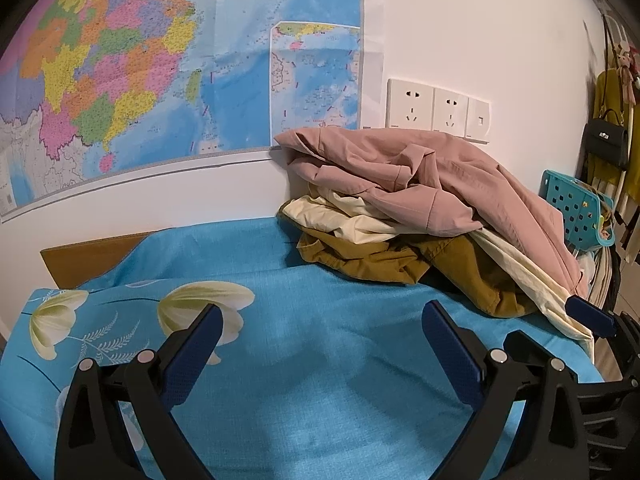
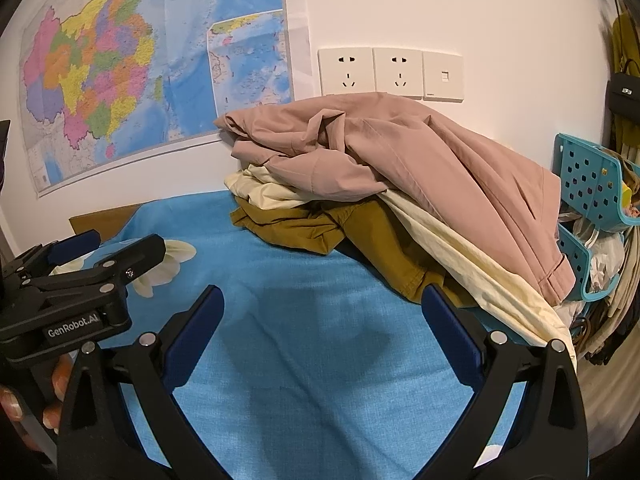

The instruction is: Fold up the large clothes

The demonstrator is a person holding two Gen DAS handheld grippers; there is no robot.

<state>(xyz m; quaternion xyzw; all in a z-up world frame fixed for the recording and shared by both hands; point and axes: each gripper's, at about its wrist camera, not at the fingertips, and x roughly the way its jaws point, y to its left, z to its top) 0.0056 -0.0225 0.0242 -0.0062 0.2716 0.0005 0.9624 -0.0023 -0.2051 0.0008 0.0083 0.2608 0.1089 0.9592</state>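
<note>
Crumpled clothes pile (pink topmost)

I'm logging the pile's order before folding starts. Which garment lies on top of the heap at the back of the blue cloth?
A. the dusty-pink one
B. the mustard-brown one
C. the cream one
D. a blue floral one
A: the dusty-pink garment drapes over the cream garment, with the mustard-brown garment lowest on the blue cloth; both open tools, left and right, are clear of the heap.
</note>
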